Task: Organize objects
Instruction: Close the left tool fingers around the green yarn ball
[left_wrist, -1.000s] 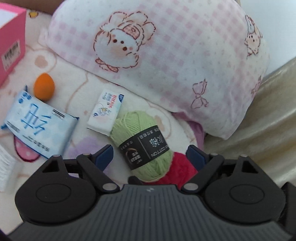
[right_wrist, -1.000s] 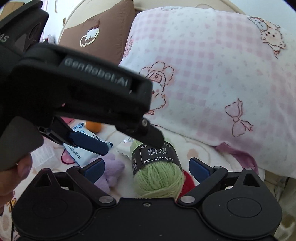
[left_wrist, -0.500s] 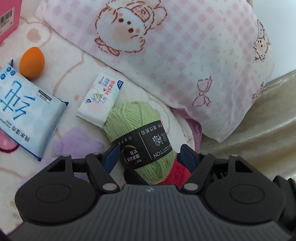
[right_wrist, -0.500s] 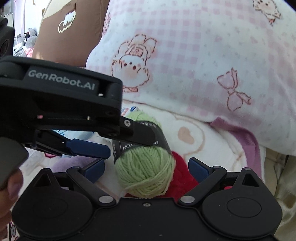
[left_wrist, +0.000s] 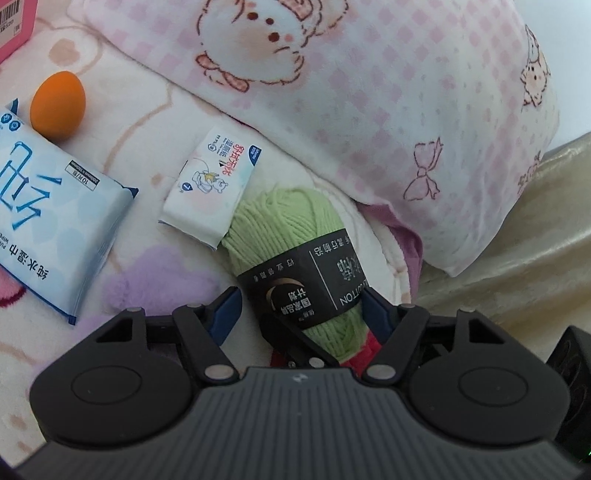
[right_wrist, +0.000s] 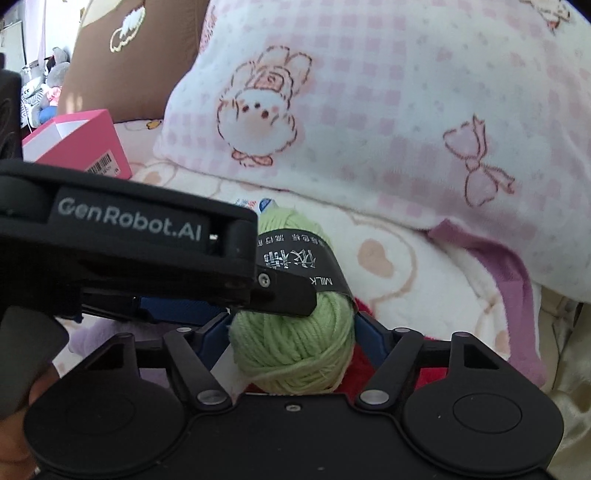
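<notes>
Lying on fleece bed blanket (left_wrist: 155, 122), left to right: blue-white wet-wipe pack (left_wrist: 48, 225), orange egg-shaped sponge (left_wrist: 58, 105), small white tissue packet (left_wrist: 214, 188), green yarn skein with black paper band (left_wrist: 295, 254) resting partly on red yarn (right_wrist: 373, 369), likely sorted next. Left hand-held gripper (left_wrist: 301, 310) straddles skein at band, far pad touching; whether it grips, cannot tell. Right hand-held gripper (right_wrist: 291, 332) closing around skein's near end, pads alongside wool, contact unclear.

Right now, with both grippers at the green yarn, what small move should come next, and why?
Probably ease the left gripper open and back. Its fingers grip the green yarn ball, while the right gripper is closing with the same ball between its fingers. Two grips on one ball, atop red yarn, would fight.
</notes>
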